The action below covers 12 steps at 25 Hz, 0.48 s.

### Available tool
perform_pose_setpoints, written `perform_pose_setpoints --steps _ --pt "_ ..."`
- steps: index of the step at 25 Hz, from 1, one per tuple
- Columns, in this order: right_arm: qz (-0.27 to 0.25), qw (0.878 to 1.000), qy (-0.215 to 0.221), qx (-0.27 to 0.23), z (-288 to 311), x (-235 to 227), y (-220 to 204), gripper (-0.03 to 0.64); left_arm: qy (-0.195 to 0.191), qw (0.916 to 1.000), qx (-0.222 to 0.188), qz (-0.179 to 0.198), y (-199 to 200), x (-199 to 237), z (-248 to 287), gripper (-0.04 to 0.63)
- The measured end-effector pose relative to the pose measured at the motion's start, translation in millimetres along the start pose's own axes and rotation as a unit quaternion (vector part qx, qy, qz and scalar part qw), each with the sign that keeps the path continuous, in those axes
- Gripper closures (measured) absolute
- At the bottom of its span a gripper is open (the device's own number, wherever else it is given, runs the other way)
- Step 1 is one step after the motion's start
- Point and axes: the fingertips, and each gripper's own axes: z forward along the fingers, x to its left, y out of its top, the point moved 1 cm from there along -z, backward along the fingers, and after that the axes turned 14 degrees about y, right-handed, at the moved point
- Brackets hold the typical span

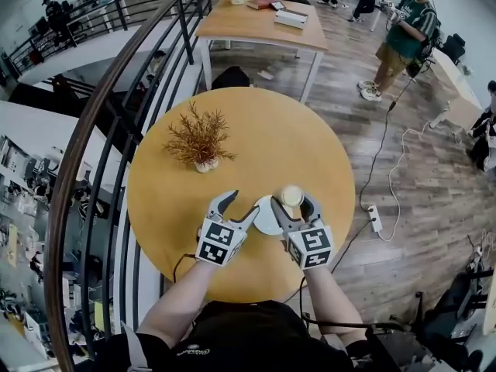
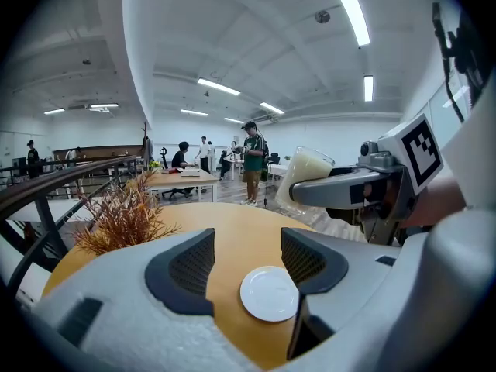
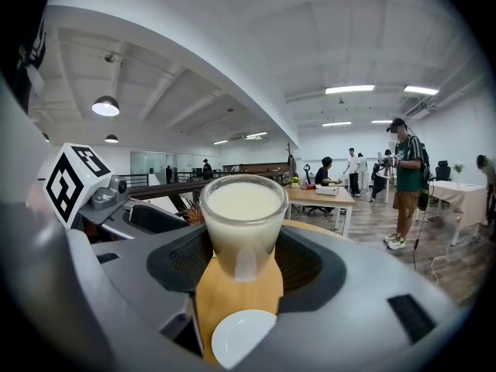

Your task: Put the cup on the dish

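Note:
A clear glass cup (image 3: 241, 215) full of a milky white liquid sits between the jaws of my right gripper (image 3: 242, 258), which is shut on it. The cup (image 2: 304, 178) is held in the air above the table, and a small white dish (image 3: 240, 335) lies on the wood below it. In the head view the cup (image 1: 292, 196) hangs over the dish's (image 1: 265, 217) right edge, inside my right gripper (image 1: 292, 202). My left gripper (image 1: 241, 203) stands open just left of the dish (image 2: 269, 294), with nothing between its jaws.
The round wooden table (image 1: 155, 208) also bears a dried plant in a small pot (image 1: 199, 139) at the back left. A curved railing (image 1: 116, 76) runs along the left. Beyond are a rectangular table (image 1: 260, 22), a standing person (image 1: 403, 37) and a floor power strip (image 1: 375, 218).

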Motion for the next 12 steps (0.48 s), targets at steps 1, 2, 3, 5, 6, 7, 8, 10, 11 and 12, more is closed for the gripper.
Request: perform_pose_setpoints --steps 1,2,3,5,6,7,8,10,11,12 --pt "0.001 1.000 -0.001 0.003 2 -2 -3 0.368 -0.002 1.0000 0.003 -0.001 -2 0 4 0.322" --pt "0.002 1.000 -0.002 0.005 4 -5 -7 0.368 -0.004 1.0000 0.005 -0.001 -5 0 9 0.322" --pt "0.005 1.000 -0.004 0.007 6 -7 -12 0.368 -0.006 1.0000 0.007 -0.002 -8 -2 13 0.322" --pt "0.012 1.000 -0.007 0.015 6 -10 -22 0.368 -0.012 0.9998 0.014 -0.004 -16 -6 19 0.322" --pt "0.016 1.000 -0.009 0.018 6 -12 -27 0.368 -0.015 0.9997 0.019 -0.005 -19 -8 21 0.322" --pt "0.020 1.000 -0.010 0.022 6 -14 -32 0.368 -0.017 0.9995 0.024 -0.005 -23 -11 25 0.322" --pt "0.024 0.999 -0.012 0.025 6 -17 -38 0.368 -0.019 0.9994 0.029 -0.006 -26 -13 28 0.322" --pt "0.029 0.999 -0.013 0.034 8 -23 -50 0.368 -0.023 0.9990 0.037 -0.007 -34 -16 35 0.322" --pt "0.032 0.999 -0.014 0.037 10 -26 -56 0.368 -0.025 0.9988 0.040 -0.007 -38 -17 39 0.324" --pt "0.035 0.998 -0.015 0.040 12 -29 -61 0.368 -0.026 0.9987 0.044 -0.007 -42 -17 43 0.327"
